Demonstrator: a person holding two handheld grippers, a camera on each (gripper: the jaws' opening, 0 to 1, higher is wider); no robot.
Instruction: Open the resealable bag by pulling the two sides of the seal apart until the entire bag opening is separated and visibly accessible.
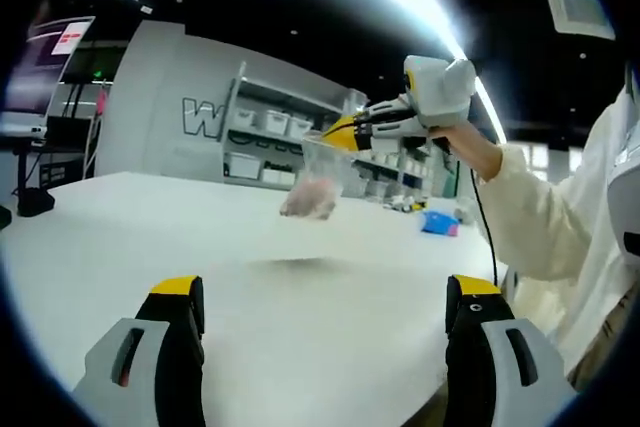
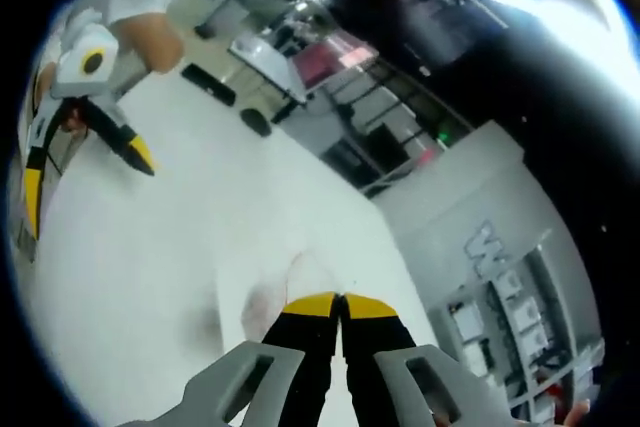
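In the left gripper view, the left gripper (image 1: 325, 302) is held low over the white desk (image 1: 150, 237), its two yellow-tipped jaws spread wide with nothing between them. Ahead of it and up to its right, the right gripper (image 1: 335, 135) is raised above the desk, held level by a person's hand (image 1: 455, 137) at the end of a white sleeve (image 1: 545, 217). Its jaws are pressed together on the top edge of the clear resealable bag (image 1: 318, 182), which hangs free in the air below the jaw tips, with something pale pink in its bottom. A faint shadow lies on the desk under the bag. Far beyond the left gripper stand shelves (image 1: 270, 137) with white bins, and a small blue object (image 1: 440, 223) lies on the desk near the sleeve.

The right gripper view looks down along the right gripper's own jaws (image 2: 340, 305), closed tip to tip on the bag's thin rim; the bag (image 2: 290, 282) shows just past the tips as a faint clear film with a pinkish patch. Far to that gripper's left, the left gripper (image 2: 85, 172) hangs over the desk with its jaws apart.
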